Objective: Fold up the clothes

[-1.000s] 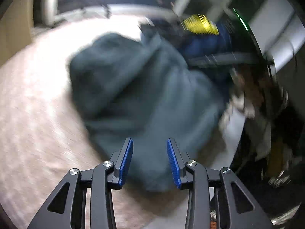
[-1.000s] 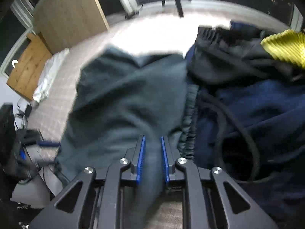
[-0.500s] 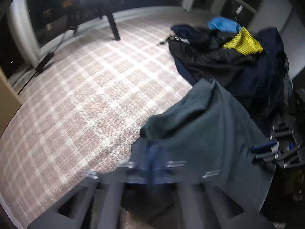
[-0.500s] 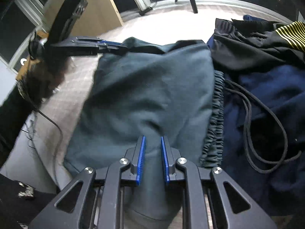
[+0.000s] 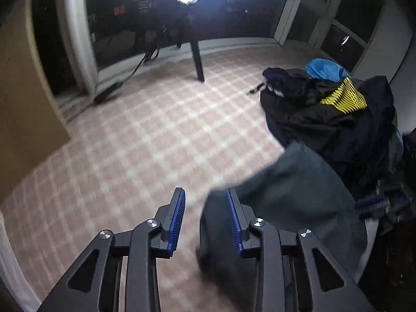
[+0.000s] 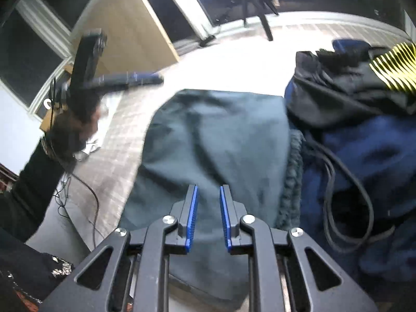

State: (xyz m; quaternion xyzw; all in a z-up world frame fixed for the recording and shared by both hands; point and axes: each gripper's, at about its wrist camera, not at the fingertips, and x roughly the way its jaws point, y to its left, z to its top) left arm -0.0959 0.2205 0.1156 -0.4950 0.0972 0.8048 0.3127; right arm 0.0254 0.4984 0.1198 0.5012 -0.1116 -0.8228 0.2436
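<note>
A dark teal garment (image 6: 221,140) lies folded on the checked table, with its gathered waistband (image 6: 292,171) toward the pile on the right. In the left wrist view it (image 5: 299,197) lies low right. My left gripper (image 5: 205,215) is open and empty, just left of the garment's near corner; it also shows raised at the left of the right wrist view (image 6: 124,79). My right gripper (image 6: 208,215) is over the garment's near edge, its jaws slightly apart with cloth between them.
A pile of dark clothes (image 5: 325,114) with a yellow-striped patch (image 5: 343,98) and a blue piece (image 5: 325,69) sits at the right. A navy garment with a black drawstring (image 6: 364,171) lies beside the teal one. The checked tablecloth (image 5: 156,140) spreads left. A tripod leg (image 5: 196,59) stands behind.
My left gripper let go of the teal garment's corner, opened and lifted away to the left. My right gripper's jaws opened a little. The garment settled folded on the table.
</note>
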